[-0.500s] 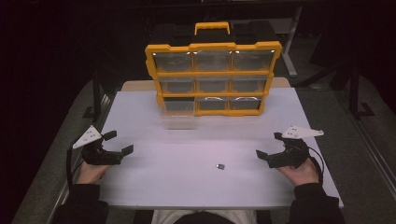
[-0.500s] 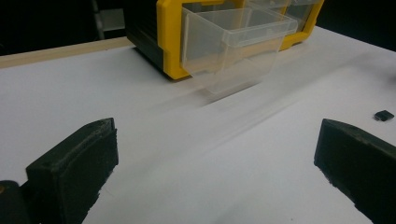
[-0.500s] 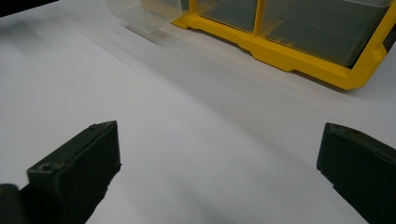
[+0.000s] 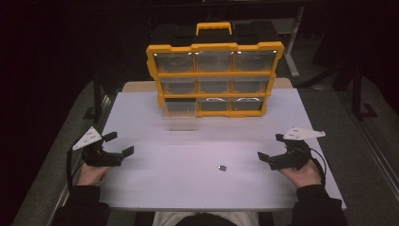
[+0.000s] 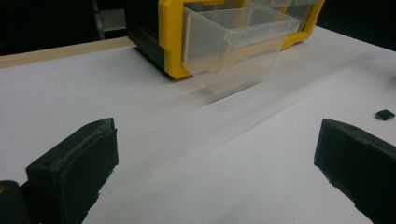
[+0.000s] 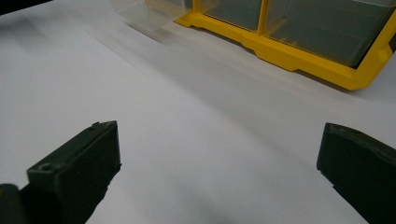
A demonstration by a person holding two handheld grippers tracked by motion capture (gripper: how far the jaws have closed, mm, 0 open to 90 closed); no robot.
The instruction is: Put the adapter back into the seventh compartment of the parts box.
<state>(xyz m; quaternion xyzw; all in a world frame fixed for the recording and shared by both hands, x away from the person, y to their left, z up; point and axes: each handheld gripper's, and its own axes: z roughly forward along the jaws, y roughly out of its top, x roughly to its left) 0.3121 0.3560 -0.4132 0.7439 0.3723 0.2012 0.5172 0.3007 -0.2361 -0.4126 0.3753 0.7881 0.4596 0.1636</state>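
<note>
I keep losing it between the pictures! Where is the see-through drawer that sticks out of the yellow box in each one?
High view: the clear drawer sits middle-left, pulled out of the bottom-left slot.
Left gripper view: top middle, big and close.
Right gripper view: just its corner, at the top edge, left of centre.
Shared landmark: the yellow organizer right behind it.

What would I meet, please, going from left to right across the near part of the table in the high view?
Left gripper → small dark part → right gripper.
</note>
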